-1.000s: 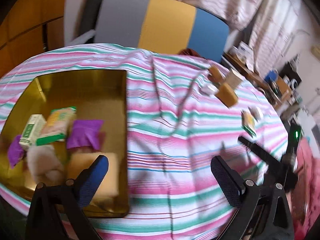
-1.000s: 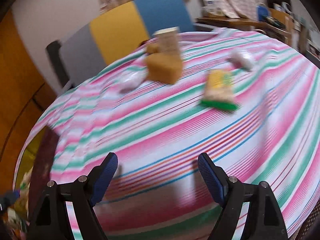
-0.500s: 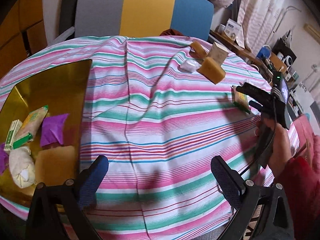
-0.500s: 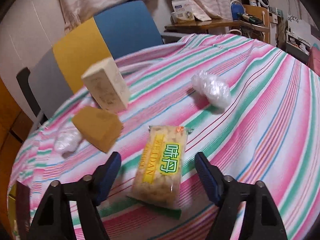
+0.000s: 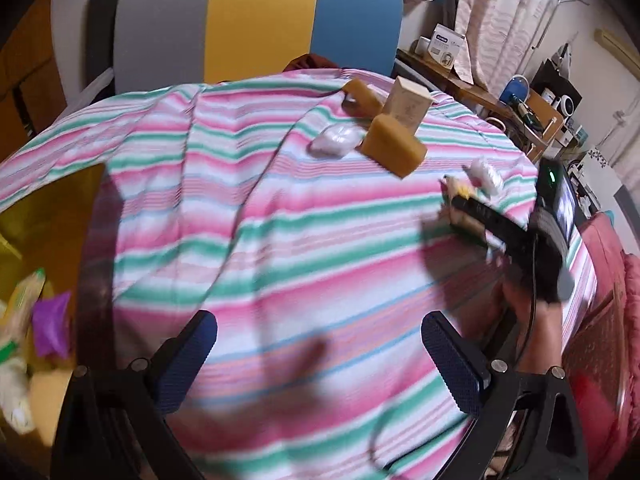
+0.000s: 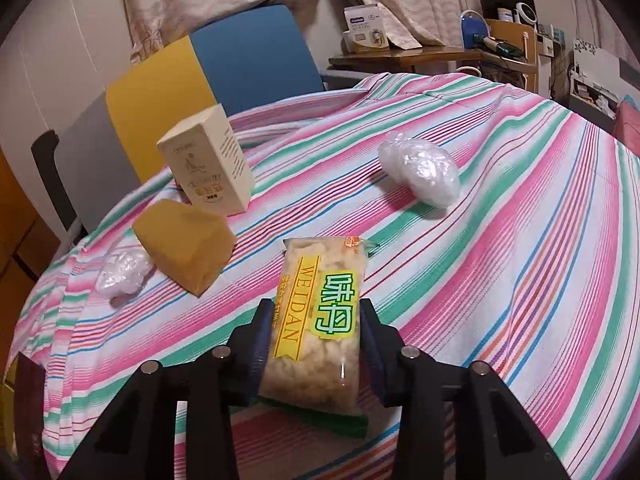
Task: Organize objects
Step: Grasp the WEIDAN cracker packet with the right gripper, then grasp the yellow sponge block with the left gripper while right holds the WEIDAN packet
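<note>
My right gripper (image 6: 318, 332) has just been closing and now pinches the snack packet (image 6: 320, 320), just in front of the tan block (image 6: 186, 248). My left gripper (image 5: 320, 356) hangs open, holding nothing. Next I think I lift the packet toward the gold tray (image 5: 44, 216).

Left wrist view looks down across the striped tablecloth (image 5: 280, 220) from its near edge; right wrist view sits closer, far right. Both share the cream box (image 5: 408, 106) (image 6: 208, 160) and chair (image 5: 260, 20) (image 6: 240, 60).
</note>
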A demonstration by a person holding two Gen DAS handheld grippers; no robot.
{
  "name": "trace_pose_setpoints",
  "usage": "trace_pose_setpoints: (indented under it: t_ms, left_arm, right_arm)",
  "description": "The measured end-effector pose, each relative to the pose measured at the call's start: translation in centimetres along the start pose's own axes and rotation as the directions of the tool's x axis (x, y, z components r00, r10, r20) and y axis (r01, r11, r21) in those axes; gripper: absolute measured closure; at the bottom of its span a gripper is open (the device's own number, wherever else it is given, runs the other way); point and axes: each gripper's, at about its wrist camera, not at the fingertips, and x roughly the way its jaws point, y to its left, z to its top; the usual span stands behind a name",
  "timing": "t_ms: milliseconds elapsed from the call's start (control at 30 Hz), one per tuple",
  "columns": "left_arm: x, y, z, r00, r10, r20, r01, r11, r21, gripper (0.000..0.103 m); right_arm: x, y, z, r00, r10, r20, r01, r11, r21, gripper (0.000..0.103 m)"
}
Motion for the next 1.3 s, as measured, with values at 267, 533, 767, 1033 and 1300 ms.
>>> trace_pose_setpoints:
  t_ms: [267, 533, 767, 1033, 1300]
  left_arm:
    - [5.7, -3.4, 7.2, 0.998, -0.054, -0.023, 0.051, 0.993, -0.104, 0.0]
    - [13.2, -7.4, 14.6, 0.994, -0.063, -0.093, 0.036, 0.963, -0.266, 0.0]
    - [18.0, -9.5, 16.8, 0.988, 0.033, -0.152, -0.07, 0.968, -0.241, 0.0]
    - [18.2, -7.3, 15.2, 0.996, -0.042, -0.08, 0.025, 0.979, -0.204, 0.019]
    - [13.8, -6.4, 10.9, 0.986, -0.158, 0.056, 0.158, 0.987, 0.013, 0.043]
  right_arm:
    - [-0.2, -0.8, 0.1, 0.999, -0.001, 0.039, -0.001, 0.998, 0.058, 0.062]
    - [0.0, -1.4, -0.1, 0.998, 0.017, 0.057, -0.021, 0.997, 0.071, 0.062]
    - [0.0, -1.4, -0.2, 0.997, 0.023, 0.069, -0.028, 0.997, 0.074, 0.062]
    - [0.1, -1.6, -0.1, 0.997, 0.026, 0.072, -0.032, 0.997, 0.077, 0.062]
    - [0.1, -1.6, -0.1, 0.997, 0.026, 0.071, -0.031, 0.997, 0.076, 0.062]
